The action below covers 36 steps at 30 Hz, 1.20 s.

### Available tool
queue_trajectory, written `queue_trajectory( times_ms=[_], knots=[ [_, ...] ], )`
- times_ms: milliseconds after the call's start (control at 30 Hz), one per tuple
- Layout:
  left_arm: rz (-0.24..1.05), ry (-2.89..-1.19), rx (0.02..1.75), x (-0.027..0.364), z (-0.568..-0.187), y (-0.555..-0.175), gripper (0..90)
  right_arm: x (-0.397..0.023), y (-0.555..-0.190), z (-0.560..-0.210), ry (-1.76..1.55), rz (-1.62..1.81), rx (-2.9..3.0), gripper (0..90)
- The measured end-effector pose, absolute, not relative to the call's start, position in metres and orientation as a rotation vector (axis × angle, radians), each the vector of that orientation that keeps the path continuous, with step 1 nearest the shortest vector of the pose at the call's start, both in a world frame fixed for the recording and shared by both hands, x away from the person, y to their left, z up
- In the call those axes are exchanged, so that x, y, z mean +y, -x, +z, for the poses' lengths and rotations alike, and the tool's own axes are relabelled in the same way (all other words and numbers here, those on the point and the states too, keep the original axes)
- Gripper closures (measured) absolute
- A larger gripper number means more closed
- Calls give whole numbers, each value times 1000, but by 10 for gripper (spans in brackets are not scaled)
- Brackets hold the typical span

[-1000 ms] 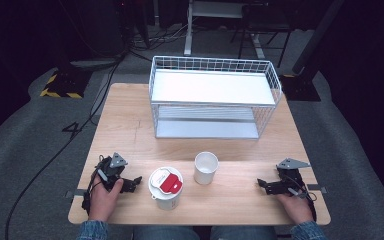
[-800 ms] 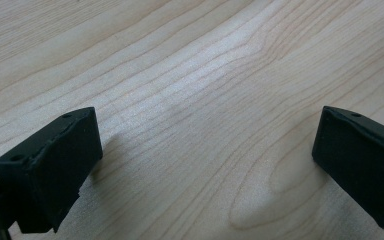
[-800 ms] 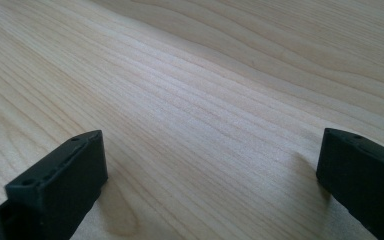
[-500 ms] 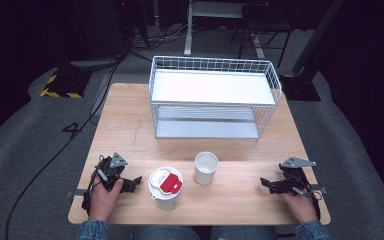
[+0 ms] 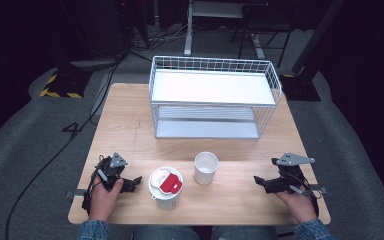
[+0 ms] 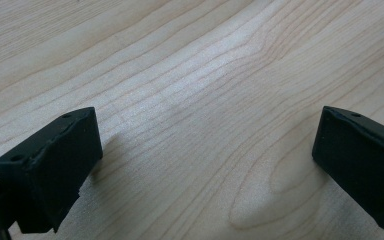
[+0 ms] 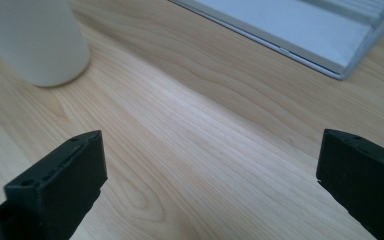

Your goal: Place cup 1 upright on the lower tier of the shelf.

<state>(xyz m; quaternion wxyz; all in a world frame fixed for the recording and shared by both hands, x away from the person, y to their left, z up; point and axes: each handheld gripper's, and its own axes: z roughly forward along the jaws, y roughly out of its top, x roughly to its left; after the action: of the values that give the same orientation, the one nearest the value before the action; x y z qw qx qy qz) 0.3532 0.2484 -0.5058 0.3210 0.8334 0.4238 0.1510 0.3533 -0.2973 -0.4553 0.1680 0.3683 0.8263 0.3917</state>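
While jaws gape, lidded cup (image 5: 165,187) beside left hand-held gripper (image 5: 133,183).

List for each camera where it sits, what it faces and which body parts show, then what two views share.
High view: above the person's side, looking down on table, wire rack, both hands, left tool, right tool.
Left gripper view: on the left tool, facing bare wood between open jaws.
Right gripper view: on the right tool, facing white cup.
Shared: high and right gripper views show the cup.
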Motion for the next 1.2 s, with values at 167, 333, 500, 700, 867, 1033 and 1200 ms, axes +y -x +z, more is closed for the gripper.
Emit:
queue_trajectory(
  times_ms=[167, 333, 500, 700, 867, 1033, 1200],
  knots=[
    [397, -2190, 1113, 248, -506, -353, 2, -283, -351, -447, -1000, 1153, 2365, 0],
    [396, -2189, 1113, 248, -506, -353, 2, -267, -350, -440, -949, 1181, 2382, 0],
    [396, -2189, 1114, 248, -506, -353, 2, -250, -349, -437, -905, 1204, 2405, 0],
    [396, -2190, 1113, 248, -506, -353, 2, -234, -350, -437, -869, 1223, 2432, 0],
    [396, -2189, 1113, 248, -506, -353, 2, -221, -350, -439, -842, 1233, 2463, 0],
    [396, -2189, 1113, 248, -506, -353, 2, -207, -351, -443, -813, 1250, 2487, 0],
    [396, -2189, 1113, 248, -506, -353, 2, -194, -353, -449, -781, 1265, 2518, 1]
  ],
)
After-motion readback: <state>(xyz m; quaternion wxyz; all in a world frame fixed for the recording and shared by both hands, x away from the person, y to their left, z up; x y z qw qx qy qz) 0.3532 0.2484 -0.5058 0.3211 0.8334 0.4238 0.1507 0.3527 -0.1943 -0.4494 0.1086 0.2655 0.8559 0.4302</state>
